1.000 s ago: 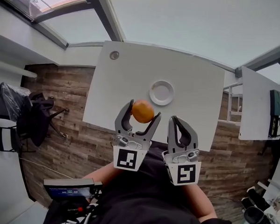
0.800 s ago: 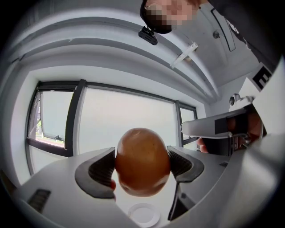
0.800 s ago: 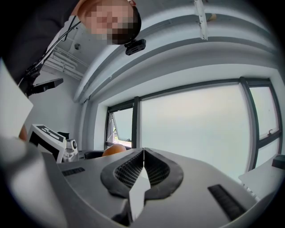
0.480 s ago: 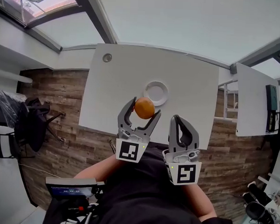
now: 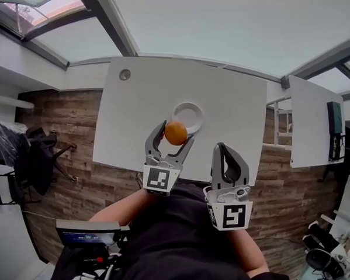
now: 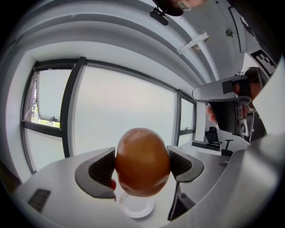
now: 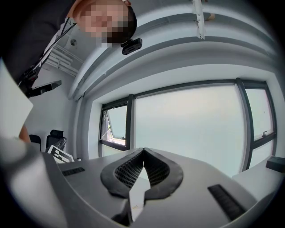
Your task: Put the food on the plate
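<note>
I'm gripping the round orange food [image 6: 142,162] squarely between the left gripper's [image 5: 175,134] jaws, hovering it over the near rim of the white plate [image 5: 195,108] on the table [image 5: 235,110], probably to set it down centred. The right gripper [image 7: 143,153] is sitting pressed together on nothing, back by my body, clear of the drop.

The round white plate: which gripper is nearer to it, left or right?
Left. The left gripper, shut on the round orange food, hangs at the white plate's near edge; the shut right gripper is farther back, rightward.
</note>
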Demonstrator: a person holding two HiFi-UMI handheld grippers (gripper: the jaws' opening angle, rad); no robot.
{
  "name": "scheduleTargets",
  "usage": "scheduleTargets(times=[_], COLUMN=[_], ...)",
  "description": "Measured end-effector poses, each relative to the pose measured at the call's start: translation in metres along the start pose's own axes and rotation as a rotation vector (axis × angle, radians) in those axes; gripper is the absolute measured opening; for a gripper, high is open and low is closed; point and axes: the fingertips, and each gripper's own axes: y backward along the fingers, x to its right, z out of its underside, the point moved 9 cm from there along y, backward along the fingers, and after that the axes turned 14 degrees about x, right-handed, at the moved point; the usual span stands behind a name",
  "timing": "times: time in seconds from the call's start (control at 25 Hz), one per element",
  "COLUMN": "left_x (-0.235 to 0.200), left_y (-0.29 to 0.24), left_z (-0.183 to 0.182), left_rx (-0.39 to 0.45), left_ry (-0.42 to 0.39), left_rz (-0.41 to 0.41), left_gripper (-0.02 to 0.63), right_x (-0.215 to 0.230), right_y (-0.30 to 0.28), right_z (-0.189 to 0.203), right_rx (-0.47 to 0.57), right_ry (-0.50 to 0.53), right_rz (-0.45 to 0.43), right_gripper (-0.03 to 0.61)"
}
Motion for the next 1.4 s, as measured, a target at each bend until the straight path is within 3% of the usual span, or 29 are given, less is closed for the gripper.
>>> scheduleTargets(times=[0.16, 0.48, 0.96, 1.16, 1.4], left_x=[-0.002, -0.004, 0.001, 0.003, -0.007], left_y=[-0.007, -0.025, -0.051, -0.056, -0.062], left_z=[0.023, 0.034, 0.052, 0.065, 0.091], left_rx=[-0.001, -0.026, -0.078, -0.117, -0.149], left_ry=[0.006, 0.008, -0.032, -0.089, -0.088], left_rz=[0.002, 0.020, 0.085, 0.116, 0.110], left_gripper=[0.350, 0.350, 0.350, 0.350, 0.350], right_x=[0.004, 0.009, 0.019, 0.020, 0.025], right_y=[0.001, 0.006, 0.012, 0.010, 0.006], right_z=[-0.001, 0.004, 0.006, 0.009, 0.011], right_rx=[0.020, 0.009, -0.003, -0.007, -0.013], right_ry=[-0.002, 0.002, 0.009, 0.018, 0.037], right_rz=[0.008, 0.032, 0.086, 0.080, 0.082], right_gripper=[0.008, 0.008, 0.008, 0.008, 0.008])
